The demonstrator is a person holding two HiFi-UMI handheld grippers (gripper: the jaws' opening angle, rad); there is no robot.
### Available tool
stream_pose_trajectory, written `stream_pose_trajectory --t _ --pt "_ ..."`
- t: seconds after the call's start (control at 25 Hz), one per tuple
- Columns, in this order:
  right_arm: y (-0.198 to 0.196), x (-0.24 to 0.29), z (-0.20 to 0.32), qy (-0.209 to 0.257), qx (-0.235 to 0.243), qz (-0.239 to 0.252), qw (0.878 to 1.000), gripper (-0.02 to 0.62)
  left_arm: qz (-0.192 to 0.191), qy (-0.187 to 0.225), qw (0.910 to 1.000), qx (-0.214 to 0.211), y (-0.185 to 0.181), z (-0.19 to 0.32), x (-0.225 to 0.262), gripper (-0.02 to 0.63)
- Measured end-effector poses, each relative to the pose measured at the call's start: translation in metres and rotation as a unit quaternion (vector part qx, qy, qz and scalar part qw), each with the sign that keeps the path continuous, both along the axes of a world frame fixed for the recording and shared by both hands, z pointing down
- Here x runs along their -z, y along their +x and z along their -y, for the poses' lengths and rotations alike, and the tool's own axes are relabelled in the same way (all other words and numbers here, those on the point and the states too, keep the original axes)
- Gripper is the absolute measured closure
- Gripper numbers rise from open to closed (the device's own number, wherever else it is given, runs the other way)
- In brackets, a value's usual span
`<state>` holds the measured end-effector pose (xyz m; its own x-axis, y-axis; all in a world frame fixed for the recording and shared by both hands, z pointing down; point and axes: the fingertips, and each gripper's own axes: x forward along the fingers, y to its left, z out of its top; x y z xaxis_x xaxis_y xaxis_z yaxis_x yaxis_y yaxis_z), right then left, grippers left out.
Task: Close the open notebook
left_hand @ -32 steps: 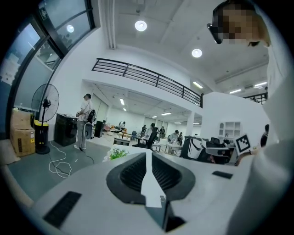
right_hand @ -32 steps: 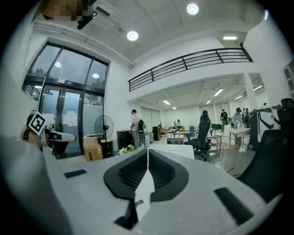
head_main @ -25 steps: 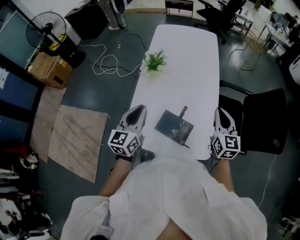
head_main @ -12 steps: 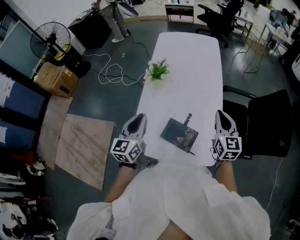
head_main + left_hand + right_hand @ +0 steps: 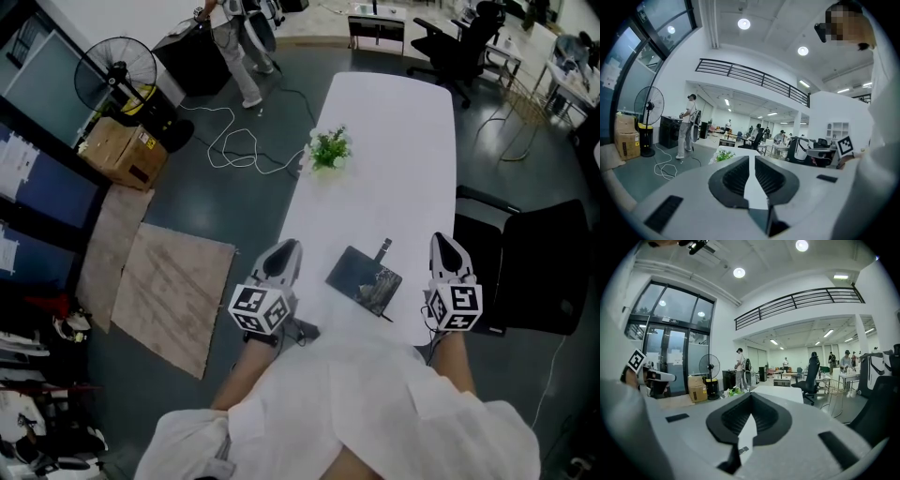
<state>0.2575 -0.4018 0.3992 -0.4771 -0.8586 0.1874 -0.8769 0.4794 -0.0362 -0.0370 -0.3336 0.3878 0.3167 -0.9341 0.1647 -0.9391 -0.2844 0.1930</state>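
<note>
A dark flat notebook (image 5: 362, 277) lies near the close end of a long white table (image 5: 394, 131). It sits between the two claws and touches neither one. The left claw (image 5: 283, 253) is at the table's left edge, near the notebook. The right claw (image 5: 444, 244) is at the table's right edge, on the notebook's other side. Both claws are squeezed shut and hold nothing. A little green plant (image 5: 330, 149) stands farther up the table, well apart from the notebook.

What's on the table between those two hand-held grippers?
A dark notebook, on the white table between the left hand-held gripper and right hand-held gripper; the head view shows it.
</note>
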Motion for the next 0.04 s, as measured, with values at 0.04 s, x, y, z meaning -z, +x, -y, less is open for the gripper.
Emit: stream_pose_trajectory --t 0.04 --pt "0.0007 -0.0021 -0.0005 -0.002 0.000 0.000 1.000 0.594 0.000 -0.002 1.0000 -0.001 0.0013 -0.0009 -0.0023 0.572"
